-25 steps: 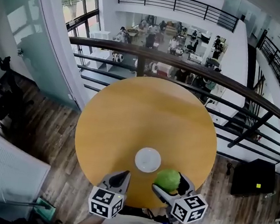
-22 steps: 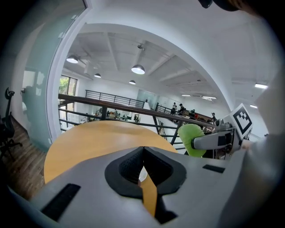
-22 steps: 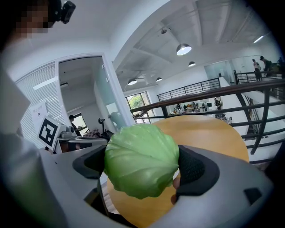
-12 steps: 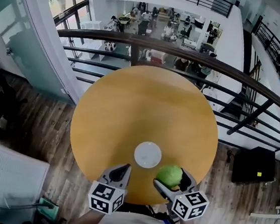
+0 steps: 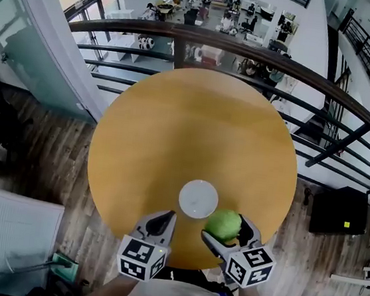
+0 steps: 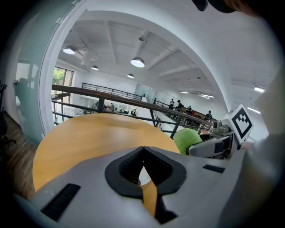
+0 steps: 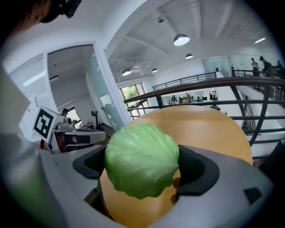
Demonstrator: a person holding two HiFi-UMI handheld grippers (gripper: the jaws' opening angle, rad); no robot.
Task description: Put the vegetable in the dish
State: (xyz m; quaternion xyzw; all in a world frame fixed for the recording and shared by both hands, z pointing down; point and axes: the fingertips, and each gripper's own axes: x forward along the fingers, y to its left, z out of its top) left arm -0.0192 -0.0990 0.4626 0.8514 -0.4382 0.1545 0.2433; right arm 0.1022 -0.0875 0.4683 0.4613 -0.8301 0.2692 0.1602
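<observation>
A green cabbage [image 5: 223, 224] [image 7: 141, 159] is clamped between the jaws of my right gripper [image 5: 226, 231], held just above the near edge of the round wooden table [image 5: 193, 138]. The small white dish [image 5: 198, 198] lies on the table just left of and beyond the cabbage. My left gripper [image 5: 160, 223] hovers by the table's near edge, left of the dish, jaws shut with nothing in them. In the left gripper view the cabbage [image 6: 187, 139] and the right gripper show at right.
A dark railing [image 5: 263, 53] curves round the table's far side, with a drop to a lower floor behind it. Wooden floor surrounds the table. A black box [image 5: 339, 210] sits on the floor at the right.
The view has shifted, so the table looks nearer. The right gripper with the cabbage has stayed close beside the dish; the left gripper has kept its place.
</observation>
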